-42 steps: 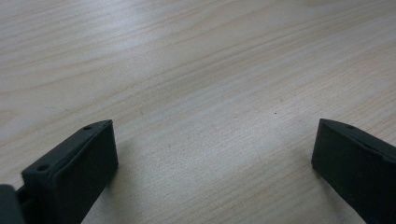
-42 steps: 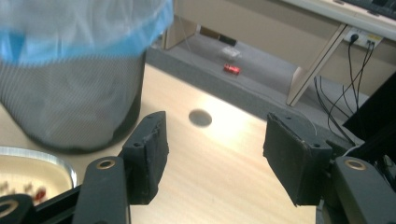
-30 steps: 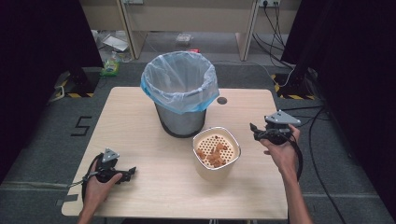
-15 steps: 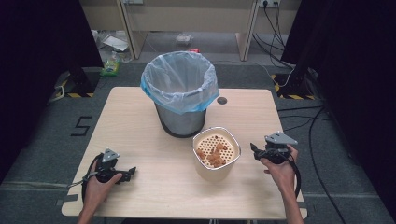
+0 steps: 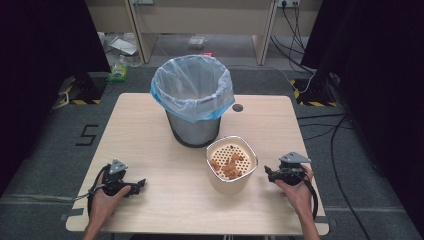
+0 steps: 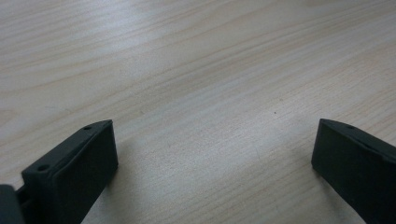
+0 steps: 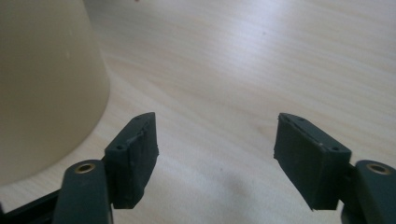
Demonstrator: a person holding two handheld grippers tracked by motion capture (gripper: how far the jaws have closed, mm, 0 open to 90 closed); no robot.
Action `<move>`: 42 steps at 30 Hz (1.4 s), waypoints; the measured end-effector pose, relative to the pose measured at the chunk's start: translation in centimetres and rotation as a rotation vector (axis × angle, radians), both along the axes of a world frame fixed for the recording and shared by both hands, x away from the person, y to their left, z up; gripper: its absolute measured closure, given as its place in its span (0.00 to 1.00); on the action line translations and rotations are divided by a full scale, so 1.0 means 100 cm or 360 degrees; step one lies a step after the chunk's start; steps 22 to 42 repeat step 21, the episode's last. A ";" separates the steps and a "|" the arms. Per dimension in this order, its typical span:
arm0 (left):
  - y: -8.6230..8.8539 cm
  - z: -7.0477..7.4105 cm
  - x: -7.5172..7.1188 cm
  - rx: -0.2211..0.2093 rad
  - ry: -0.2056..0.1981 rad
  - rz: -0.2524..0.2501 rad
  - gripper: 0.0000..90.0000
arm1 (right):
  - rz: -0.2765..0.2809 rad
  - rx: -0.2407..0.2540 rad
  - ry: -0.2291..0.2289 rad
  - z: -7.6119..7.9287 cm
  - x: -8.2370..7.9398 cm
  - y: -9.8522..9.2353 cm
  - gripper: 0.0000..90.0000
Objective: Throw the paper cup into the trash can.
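Lowering your right gripper [image 5: 268, 173] beside the cream strainer cup [image 5: 231, 171], you had just been opening its empty jaws, seemingly ready to grasp it; your left gripper [image 5: 141, 183] rested wide apart on the table [image 5: 150, 125].

A cream container [image 5: 231, 172] stands upright on the tabletop [image 5: 150, 135], right of centre toward the near edge. A perforated insert inside it holds a small heap of orange-brown pieces [image 5: 227, 166]. It sits at about 5 o'clock from the lined bin [image 5: 194, 102], close beside it.
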State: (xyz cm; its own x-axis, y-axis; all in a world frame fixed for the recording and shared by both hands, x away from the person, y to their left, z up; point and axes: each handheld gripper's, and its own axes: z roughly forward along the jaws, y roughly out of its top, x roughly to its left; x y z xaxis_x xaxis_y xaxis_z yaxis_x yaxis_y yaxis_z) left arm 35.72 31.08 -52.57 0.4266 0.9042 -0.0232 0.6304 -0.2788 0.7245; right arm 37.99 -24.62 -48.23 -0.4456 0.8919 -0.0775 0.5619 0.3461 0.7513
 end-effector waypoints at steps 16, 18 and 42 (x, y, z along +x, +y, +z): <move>0.000 0.000 0.000 0.0000 0.0000 0.0000 0.00 | -0.0008 0.0079 0.0102 -0.033 -0.001 0.005 0.25; 0.000 0.000 0.000 0.0000 0.0000 0.0000 0.00 | -0.0001 0.0072 0.0094 -0.033 -0.001 0.005 0.25; 0.000 0.000 0.000 0.0000 0.0000 0.0000 0.00 | 0.0005 0.0072 0.0098 -0.033 -0.002 0.005 0.24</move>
